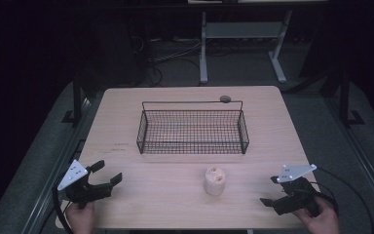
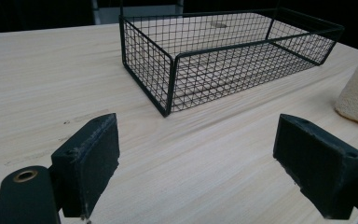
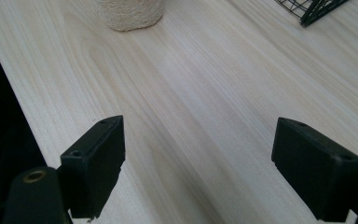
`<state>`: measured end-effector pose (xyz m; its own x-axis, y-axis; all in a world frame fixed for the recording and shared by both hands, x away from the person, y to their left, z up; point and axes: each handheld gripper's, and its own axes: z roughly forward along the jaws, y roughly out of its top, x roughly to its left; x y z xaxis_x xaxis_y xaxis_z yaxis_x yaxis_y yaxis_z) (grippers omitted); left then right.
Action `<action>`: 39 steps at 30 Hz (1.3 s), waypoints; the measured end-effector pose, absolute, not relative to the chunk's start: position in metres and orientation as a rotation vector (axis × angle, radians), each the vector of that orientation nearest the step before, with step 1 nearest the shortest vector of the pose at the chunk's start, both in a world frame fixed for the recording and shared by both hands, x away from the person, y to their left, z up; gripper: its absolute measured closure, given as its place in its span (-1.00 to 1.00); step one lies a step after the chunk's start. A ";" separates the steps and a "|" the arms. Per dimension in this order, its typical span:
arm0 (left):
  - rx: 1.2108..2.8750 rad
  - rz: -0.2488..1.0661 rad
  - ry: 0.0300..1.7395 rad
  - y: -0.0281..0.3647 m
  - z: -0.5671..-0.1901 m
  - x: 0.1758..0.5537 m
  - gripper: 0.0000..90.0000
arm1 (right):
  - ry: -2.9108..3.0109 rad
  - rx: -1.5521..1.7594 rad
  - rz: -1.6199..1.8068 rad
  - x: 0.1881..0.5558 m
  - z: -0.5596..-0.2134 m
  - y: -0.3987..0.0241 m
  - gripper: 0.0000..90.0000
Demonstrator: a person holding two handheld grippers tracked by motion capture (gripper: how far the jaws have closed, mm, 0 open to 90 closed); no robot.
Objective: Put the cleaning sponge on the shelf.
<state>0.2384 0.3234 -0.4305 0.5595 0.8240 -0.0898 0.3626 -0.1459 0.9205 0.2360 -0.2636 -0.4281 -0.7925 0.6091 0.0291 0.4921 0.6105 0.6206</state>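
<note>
The room past the table (image 1: 126,105) is almost black, just the pale legs of a stand (image 1: 243,34) and some floor cables (image 1: 170,58) readable. The light wood top carries a black wire basket (image 1: 193,127) mid-table, a small dark disc (image 1: 225,99) at its far rim, hard to identify. A beige loofah-like cylinder (image 1: 215,181) stands near the front edge, between the left gripper (image 1: 108,172) and right gripper (image 1: 269,190). Both jaws gape wide, holding nothing. The left gripper view cuts the cylinder off at its edge.
</note>
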 end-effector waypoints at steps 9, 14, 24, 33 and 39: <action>1.752 0.544 0.987 0.321 -0.431 0.240 -0.69 | 2.681 0.896 0.902 0.236 -0.431 -0.256 -0.63; 1.754 0.545 0.978 0.320 -0.431 0.238 -0.69 | 2.696 0.873 0.906 0.236 -0.429 -0.249 -0.63; 1.752 0.544 0.982 0.321 -0.430 0.237 -0.69 | 2.716 0.819 0.898 0.235 -0.428 -0.239 -0.63; 1.751 0.546 0.980 0.321 -0.430 0.236 -0.69 | 2.733 0.798 0.885 0.235 -0.428 -0.231 -0.63; 1.751 0.547 0.980 0.321 -0.430 0.236 -0.69 | 2.738 0.777 0.877 0.235 -0.428 -0.226 -0.63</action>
